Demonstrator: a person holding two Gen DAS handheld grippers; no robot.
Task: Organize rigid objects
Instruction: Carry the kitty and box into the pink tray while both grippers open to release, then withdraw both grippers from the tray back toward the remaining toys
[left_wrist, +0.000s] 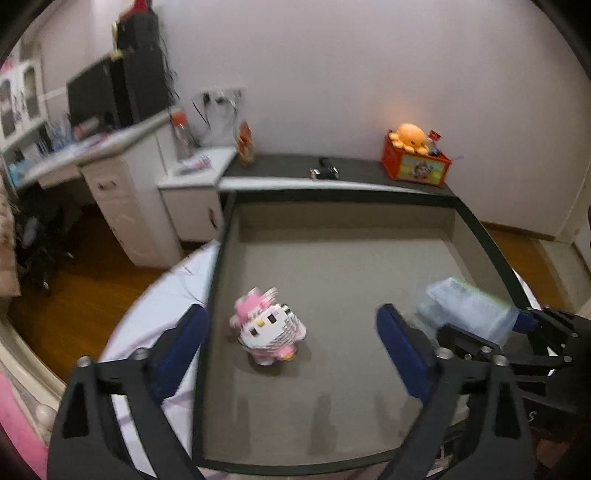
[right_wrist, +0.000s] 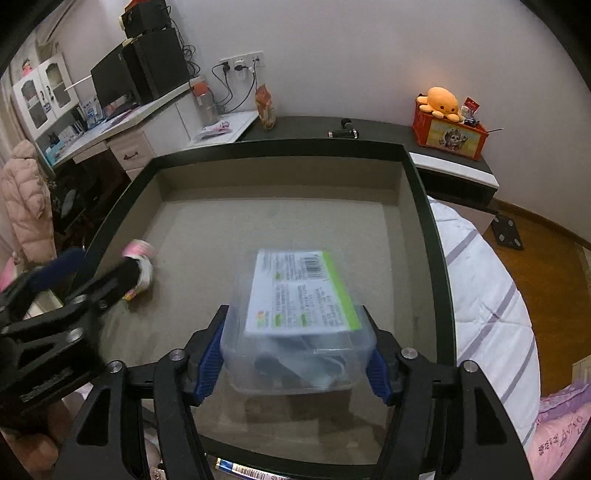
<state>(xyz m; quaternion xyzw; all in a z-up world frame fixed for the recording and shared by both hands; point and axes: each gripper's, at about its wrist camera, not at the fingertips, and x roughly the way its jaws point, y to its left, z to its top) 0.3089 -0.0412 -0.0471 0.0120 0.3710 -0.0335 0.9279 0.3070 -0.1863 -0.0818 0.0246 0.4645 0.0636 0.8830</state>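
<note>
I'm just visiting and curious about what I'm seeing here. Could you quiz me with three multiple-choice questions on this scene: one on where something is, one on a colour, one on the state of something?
1. Where does the pink-and-white toy lie?
A. inside the big tray
B. on the wooden floor
C. on the far shelf

2. What colour is the plush octopus on the red box?
A. green
B. orange
C. blue

3. What is between the fingers of the right gripper?
A. nothing
B. a clear plastic box with a label
C. the pink toy

Answers:
1 A, it sits on the tray's grey floor, within the dark rim.
2 B, its body shows orange in both views.
3 B, the blue pads flank the box's two sides.
</note>
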